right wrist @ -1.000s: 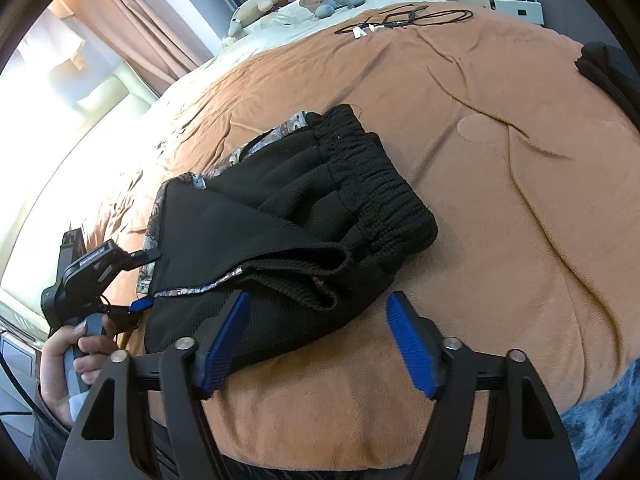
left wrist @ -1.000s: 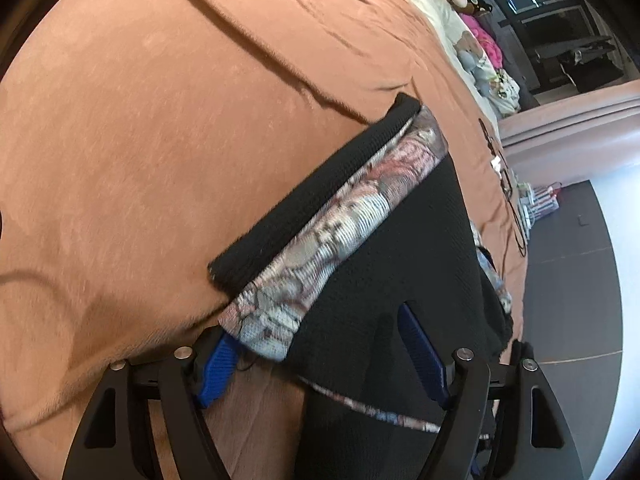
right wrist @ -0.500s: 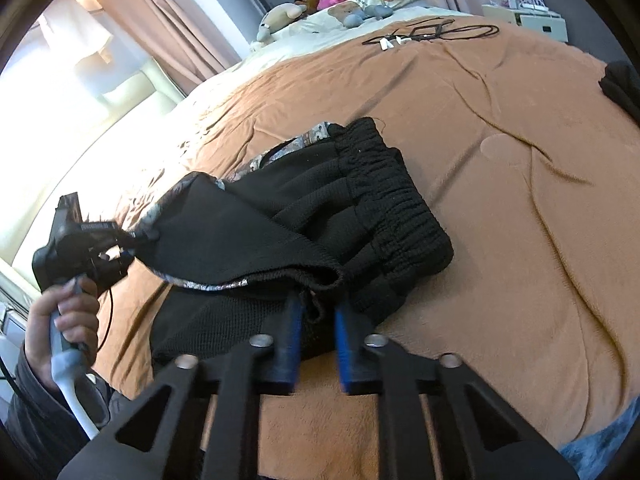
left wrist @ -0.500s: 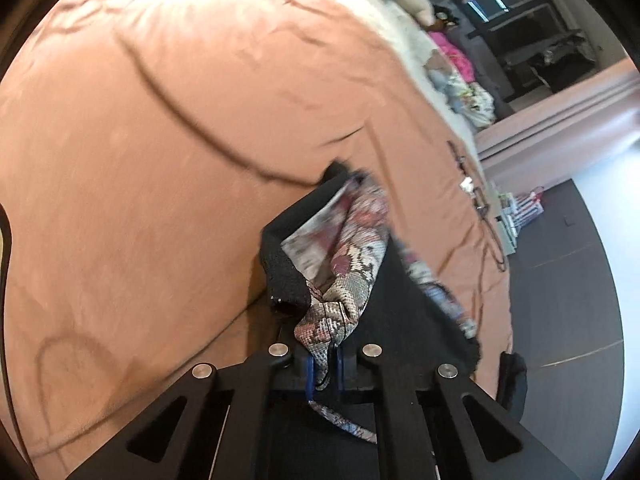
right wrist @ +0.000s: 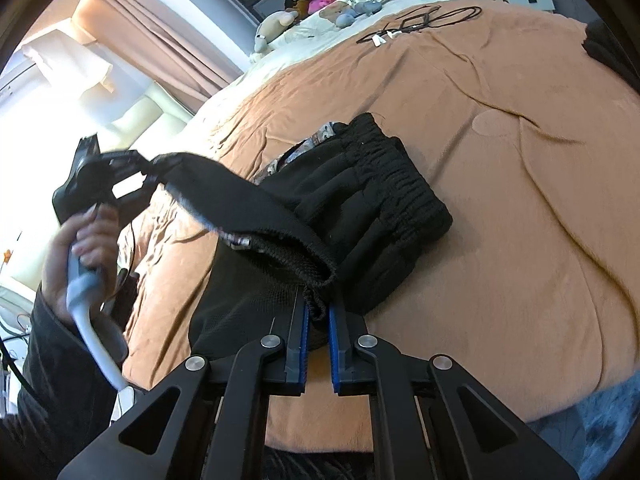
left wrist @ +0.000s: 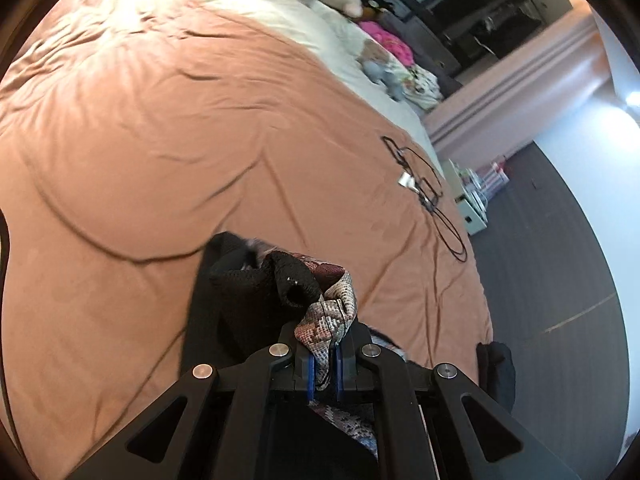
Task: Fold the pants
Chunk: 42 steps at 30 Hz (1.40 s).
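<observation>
Black pants [right wrist: 360,208] with a patterned lining lie half folded on the brown bedspread [right wrist: 500,200], elastic waistband to the right. My right gripper [right wrist: 318,316] is shut on the near black hem corner, low over the bed. My left gripper [left wrist: 325,360] is shut on the other corner, where the patterned lining [left wrist: 332,312] bunches up between its pads. In the right wrist view that left gripper [right wrist: 148,168] is held up at the left by a hand [right wrist: 80,240], and the black hem stretches taut between the two grippers.
A black cable [left wrist: 424,184] lies on the far part of the bedspread. Stuffed toys and pillows [right wrist: 332,0] sit at the head of the bed. Another dark garment [left wrist: 496,364] lies at the bed's edge. Dark floor [left wrist: 560,280] runs beside the bed.
Both grippers went from open to shut on the pants' hem corners. The left one then rose, lifting its corner off the bed and pulling the hem taut. The right one barely moved.
</observation>
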Tool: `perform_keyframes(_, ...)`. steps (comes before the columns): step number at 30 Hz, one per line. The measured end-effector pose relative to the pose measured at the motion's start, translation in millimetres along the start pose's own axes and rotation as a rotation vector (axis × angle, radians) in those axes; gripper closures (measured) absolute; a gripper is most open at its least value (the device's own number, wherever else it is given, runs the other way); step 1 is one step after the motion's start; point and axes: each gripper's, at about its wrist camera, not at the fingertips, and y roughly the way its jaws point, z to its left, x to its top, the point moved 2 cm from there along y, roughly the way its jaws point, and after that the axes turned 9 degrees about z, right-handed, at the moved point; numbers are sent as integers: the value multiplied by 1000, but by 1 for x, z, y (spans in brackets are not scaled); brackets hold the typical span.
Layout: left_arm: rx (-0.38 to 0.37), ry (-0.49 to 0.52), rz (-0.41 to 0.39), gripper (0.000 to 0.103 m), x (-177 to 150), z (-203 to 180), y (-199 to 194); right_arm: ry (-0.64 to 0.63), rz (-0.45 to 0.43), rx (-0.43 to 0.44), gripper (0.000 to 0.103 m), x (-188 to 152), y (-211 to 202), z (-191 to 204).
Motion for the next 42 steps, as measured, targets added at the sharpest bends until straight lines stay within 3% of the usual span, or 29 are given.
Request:
perform_keyframes(15,1,147,119,96,13,-73,79,72,11,-7,98,-9,4,-15)
perform_keyframes(23,46,202,200,94,11,-94,119,110,20,-12,98,-9,9,-25)
perform_keyframes(28,35,206,202,51,9,-89,118,137,42,15,95,-7,10,-30)
perform_keyframes(33,53,200,181,47,10,-77,102,101,19,-19,82,-5,2,-23)
perform_keyframes(35,58,200,173,47,10,-70,94,91,4,-35,64,-4,-2,-22)
perform_keyframes(37,61,200,166,47,9,-63,85,83,-20,-54,54,-4,-8,-20)
perform_keyframes(42,83,181,142,46,5,-38,57,38,-56,-69,53,4,-20,-10)
